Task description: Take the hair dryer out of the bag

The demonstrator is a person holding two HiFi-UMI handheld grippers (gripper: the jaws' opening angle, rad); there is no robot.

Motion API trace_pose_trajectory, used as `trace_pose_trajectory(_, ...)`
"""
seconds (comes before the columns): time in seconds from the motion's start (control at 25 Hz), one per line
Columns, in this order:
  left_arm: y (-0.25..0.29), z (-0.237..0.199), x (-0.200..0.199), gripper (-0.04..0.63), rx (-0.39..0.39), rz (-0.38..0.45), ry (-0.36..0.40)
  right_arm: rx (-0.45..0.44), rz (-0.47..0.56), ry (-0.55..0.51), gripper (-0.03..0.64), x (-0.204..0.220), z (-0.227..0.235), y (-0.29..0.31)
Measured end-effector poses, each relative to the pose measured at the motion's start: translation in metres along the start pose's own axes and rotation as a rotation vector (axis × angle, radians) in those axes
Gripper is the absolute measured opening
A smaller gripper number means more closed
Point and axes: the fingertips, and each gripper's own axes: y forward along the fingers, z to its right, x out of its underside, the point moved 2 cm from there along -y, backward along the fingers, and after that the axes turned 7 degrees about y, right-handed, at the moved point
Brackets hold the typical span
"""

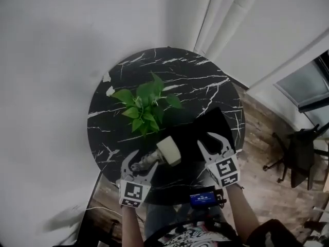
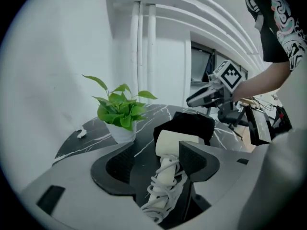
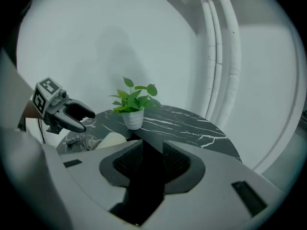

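Note:
The cream hair dryer lies on the round black marble table, outside the bag, with its grey cord wound around the handle. My left gripper hovers over that handle, jaws wide open; in the left gripper view the dryer shows between the jaws, and the pads do not press on it. The black bag lies flat just right of the dryer's head. My right gripper hangs open above the bag's near edge, holding nothing. In the right gripper view the dark bag fills the gap between its jaws.
A potted green plant stands at the table's middle, just behind the dryer. White wall and pipes rise behind the table. A dark chair stands on the wooden floor at the right. The table's near edge lies right below both grippers.

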Motion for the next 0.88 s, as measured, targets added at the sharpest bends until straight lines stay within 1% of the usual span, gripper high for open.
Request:
trace_pose_trajectory(0.04,-0.001,-0.004,-0.005,0.296,-0.023,0.012,-0.015,-0.01,0.017,-0.002,0.121,-0.006,-0.006,-0.002)
trace_pose_trajectory(0.08,-0.004,-0.007,-0.01,0.293,-0.042,0.024,-0.032,-0.02,0.034,0.001,0.092,-0.012,-0.011,-0.005)
trace_pose_trajectory(0.12,-0.008,-0.008,-0.015,0.292,-0.058,0.037,-0.044,-0.03,0.042,0.01,0.043,-0.017,-0.016,-0.009)
trace_pose_trajectory(0.16,-0.014,-0.009,-0.02,0.282,-0.073,0.05,-0.048,-0.04,0.044,0.023,0.032,-0.021,-0.021,-0.014)
trace_pose_trajectory(0.28,-0.036,-0.017,-0.038,0.203,-0.137,0.095,-0.054,-0.058,0.056,0.046,0.026,-0.033,-0.036,-0.025)
trace_pose_trajectory(0.32,-0.044,-0.022,-0.044,0.167,-0.166,0.121,-0.071,-0.054,0.068,0.034,0.026,-0.037,-0.041,-0.028)
trace_pose_trajectory(0.36,-0.051,-0.027,-0.051,0.145,-0.199,0.15,-0.093,-0.044,0.084,0.011,0.026,-0.042,-0.045,-0.031)
trace_pose_trajectory(0.44,-0.064,-0.035,-0.062,0.139,-0.269,0.186,-0.131,-0.022,0.121,-0.048,0.026,-0.052,-0.052,-0.038)
trace_pose_trajectory(0.48,-0.068,-0.036,-0.065,0.121,-0.299,0.188,-0.135,-0.011,0.138,-0.078,0.026,-0.057,-0.055,-0.043)
trace_pose_trajectory(0.6,-0.078,-0.032,-0.072,0.052,-0.366,0.158,-0.11,-0.004,0.177,-0.135,0.026,-0.072,-0.067,-0.058)
trace_pose_trajectory(0.68,-0.081,-0.027,-0.083,0.032,-0.395,0.165,-0.106,-0.051,0.227,-0.117,0.026,-0.084,-0.077,-0.07)
trace_pose_trajectory(0.76,-0.083,-0.021,-0.099,0.025,-0.408,0.201,-0.106,-0.113,0.293,-0.05,0.023,-0.095,-0.087,-0.082)
trace_pose_trajectory(0.8,-0.084,-0.017,-0.108,0.023,-0.408,0.222,-0.099,-0.127,0.316,-0.017,0.023,-0.098,-0.091,-0.085)
trace_pose_trajectory(0.88,-0.084,-0.011,-0.122,0.02,-0.406,0.259,-0.07,-0.12,0.337,0.016,0.021,-0.102,-0.095,-0.088)
